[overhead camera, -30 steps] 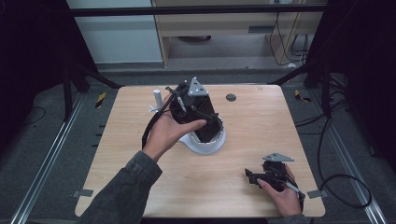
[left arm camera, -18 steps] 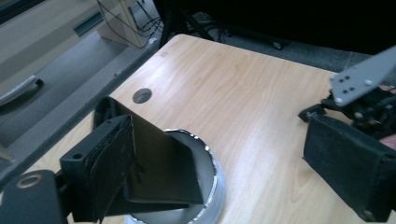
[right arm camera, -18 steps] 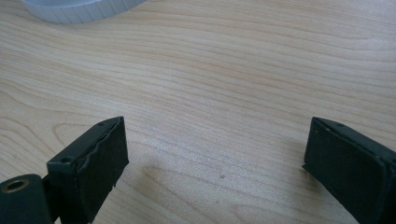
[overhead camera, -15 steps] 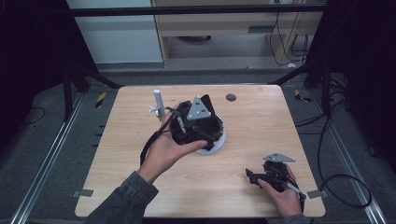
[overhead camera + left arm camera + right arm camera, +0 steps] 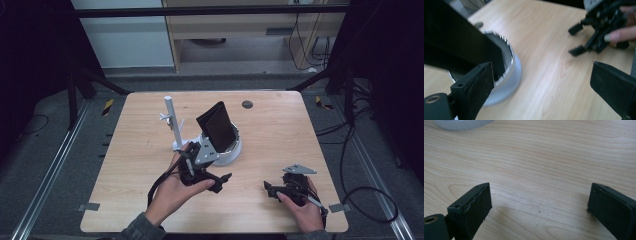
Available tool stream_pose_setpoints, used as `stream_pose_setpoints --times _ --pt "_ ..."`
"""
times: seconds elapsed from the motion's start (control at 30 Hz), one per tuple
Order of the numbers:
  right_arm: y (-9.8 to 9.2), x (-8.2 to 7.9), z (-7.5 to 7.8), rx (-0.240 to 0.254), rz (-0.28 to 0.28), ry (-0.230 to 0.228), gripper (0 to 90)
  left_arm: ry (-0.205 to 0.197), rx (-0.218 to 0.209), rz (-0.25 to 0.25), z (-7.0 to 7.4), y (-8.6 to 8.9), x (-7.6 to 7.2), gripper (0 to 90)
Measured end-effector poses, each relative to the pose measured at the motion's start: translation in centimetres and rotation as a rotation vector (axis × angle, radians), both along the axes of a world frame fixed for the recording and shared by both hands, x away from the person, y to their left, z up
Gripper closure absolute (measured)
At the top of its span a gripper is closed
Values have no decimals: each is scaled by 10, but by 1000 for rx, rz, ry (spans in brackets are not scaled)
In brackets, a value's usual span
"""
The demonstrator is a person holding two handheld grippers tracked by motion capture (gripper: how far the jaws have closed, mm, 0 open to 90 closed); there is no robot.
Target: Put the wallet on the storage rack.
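The black wallet [image 5: 216, 127] stands tilted in the white bowl [image 5: 234, 152] near the middle of the wooden table [image 5: 280, 125], leaning toward the white peg stand [image 5: 171, 120] just beside the bowl. Nothing holds it now. The left gripper [image 5: 220, 181] sits low over the table on the near side of the bowl; its jaws have just been opening and stand spread wide with nothing between them. In the left gripper view the wallet's dark edge rises out of the bowl's rim just past one jaw, apart from it.

The right gripper [image 5: 270, 189] rests near the table's front right, its 2 jaws also spread over bare wood, pinching nothing.

The step in hand looks like the release and retreat after placing the wallet. To do it well, I'd draw the left gripper back along the table, away from the bowl, keeping that near jaw off the rim — the wallet only leans there, so a nudge could tip it out or slide the bowl.
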State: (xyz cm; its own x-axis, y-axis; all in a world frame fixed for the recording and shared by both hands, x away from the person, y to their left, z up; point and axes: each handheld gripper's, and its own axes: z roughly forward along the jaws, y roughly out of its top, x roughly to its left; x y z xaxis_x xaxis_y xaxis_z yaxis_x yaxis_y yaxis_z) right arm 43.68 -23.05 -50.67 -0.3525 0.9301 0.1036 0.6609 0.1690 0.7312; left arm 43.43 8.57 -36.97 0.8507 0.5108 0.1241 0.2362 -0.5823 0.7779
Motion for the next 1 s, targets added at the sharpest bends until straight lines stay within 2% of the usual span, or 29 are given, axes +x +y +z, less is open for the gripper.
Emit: stream_pose_setpoints --times 0.07,0.13,0.17,0.2,0.23,0.27,0.3,0.33,0.43,0.5,0.57,0.6,0.63,0.73,0.9,1.0 --pt "0 0 0 -2 0 -3 50 28 -2 11 -17 9 -2 46" --pt "0 0 -1 -5 -5 2 48 38 11 35 -32 19 -2 43" --pt "0 0 -2 -11 -6 1 48 51 13 60 -43 30 0 43" --pt "0 0 -2 -11 -6 1 48 51 13 60 -43 30 0 43" --pt "0 1 -2 -12 -8 -1 45 69 0 81 -52 42 2 44" --pt "0 0 -2 -12 -9 -1 45 69 0 81 -52 42 2 45" --pt "1 0 -2 -13 -10 0 44 82 -7 112 -61 54 4 47" --pt "1 0 -2 -13 -10 0 44 82 -7 112 -61 54 4 48" --pt "1 1 -2 -17 -10 -4 42 91 12 153 -73 71 8 48" --pt "1 1 -3 -21 -10 -8 41 100 9 204 -84 87 14 48" --pt "1 1 -3 -19 -11 -8 39 103 9 224 -87 93 16 51" --pt "1 1 -3 -19 -9 -9 36 110 -2 264 -95 105 20 52" --pt "2 0 -3 -17 -10 -8 35 110 -2 264 -95 105 20 56" --pt "1 1 -4 -23 -6 -16 33 121 0 334 -112 125 27 62" --pt "2 1 -4 -29 -9 -18 27 134 -2 378 -123 141 32 64" --pt "3 1 -5 -35 -5 -20 22 130 14 407 -127 149 35 64"
